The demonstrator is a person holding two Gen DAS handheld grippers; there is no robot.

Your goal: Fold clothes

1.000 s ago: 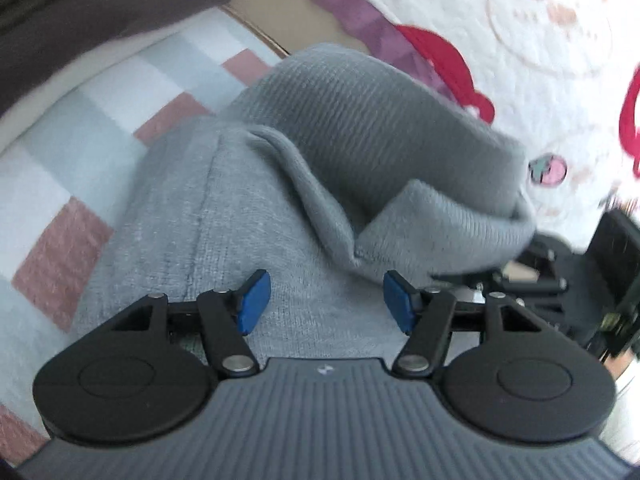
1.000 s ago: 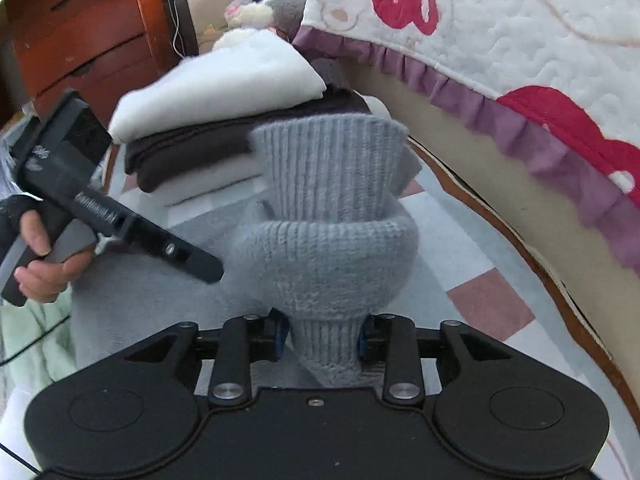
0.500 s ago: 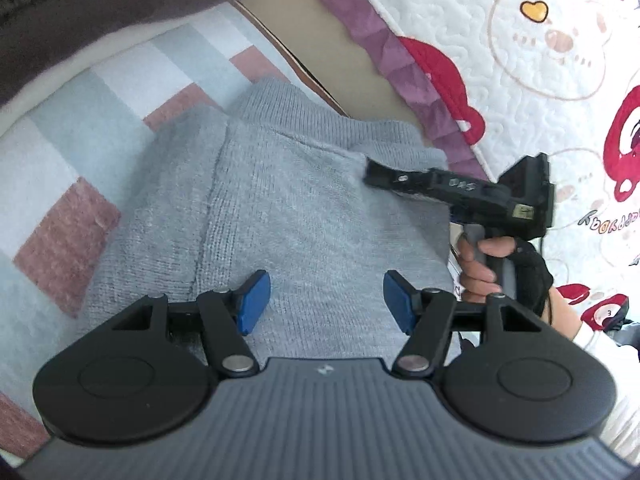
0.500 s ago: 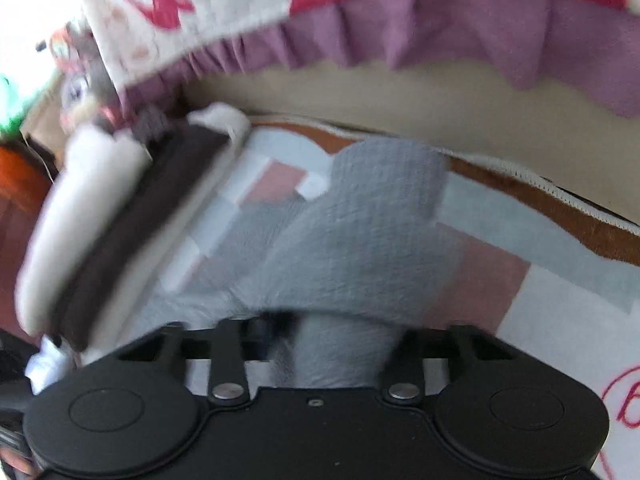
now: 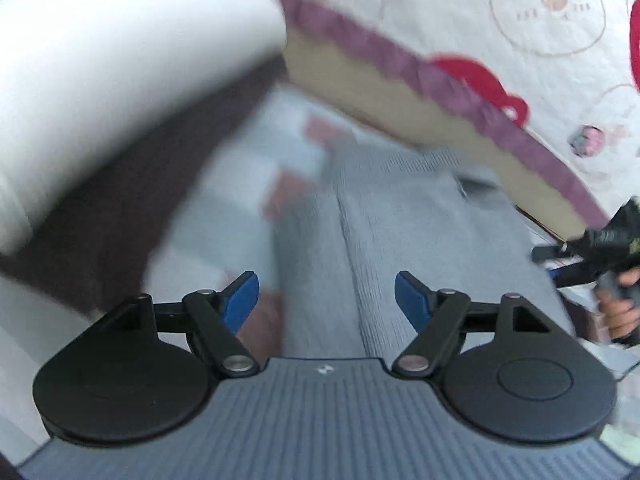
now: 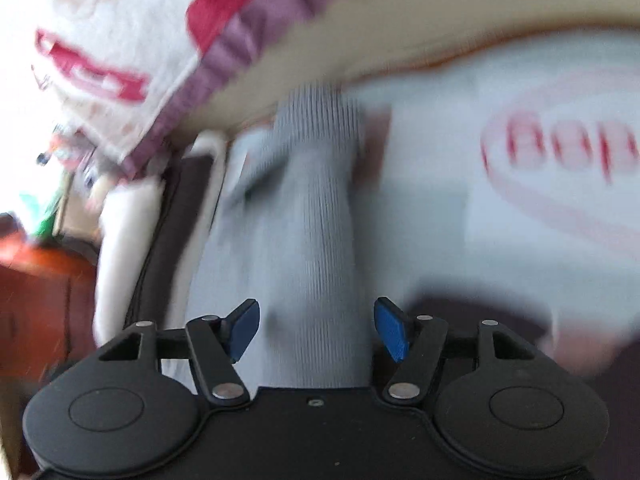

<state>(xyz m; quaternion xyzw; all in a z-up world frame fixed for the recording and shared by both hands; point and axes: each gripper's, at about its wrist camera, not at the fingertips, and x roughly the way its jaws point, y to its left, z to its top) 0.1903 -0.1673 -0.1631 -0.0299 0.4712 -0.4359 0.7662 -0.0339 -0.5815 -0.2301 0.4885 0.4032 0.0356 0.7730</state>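
A grey knitted sweater (image 5: 400,240) lies flat on a checked mat (image 5: 224,200), blurred by motion. My left gripper (image 5: 326,300) hovers over its near part; its jaws are opening and nothing is between the blue pads. In the right wrist view a grey ribbed sleeve (image 6: 316,220) runs away from my right gripper (image 6: 316,332). Those jaws are opening too: the sleeve lies between the pads, with a gap on each side. In the left wrist view the right gripper (image 5: 548,264) shows at the right edge, held by a hand (image 5: 616,312).
A stack of folded clothes, white over dark brown (image 5: 120,100), sits close on the left, also standing left of the sleeve (image 6: 160,220). A quilt with red prints and a purple frill (image 5: 520,40) hangs behind. The mat carries red lettering (image 6: 560,152). Wooden furniture (image 6: 32,272) stands far left.
The right gripper rolled over, came down and let go of the sleeve, which now lies stretched on the mat. The left gripper's jaws widened and it swung toward the folded stack.
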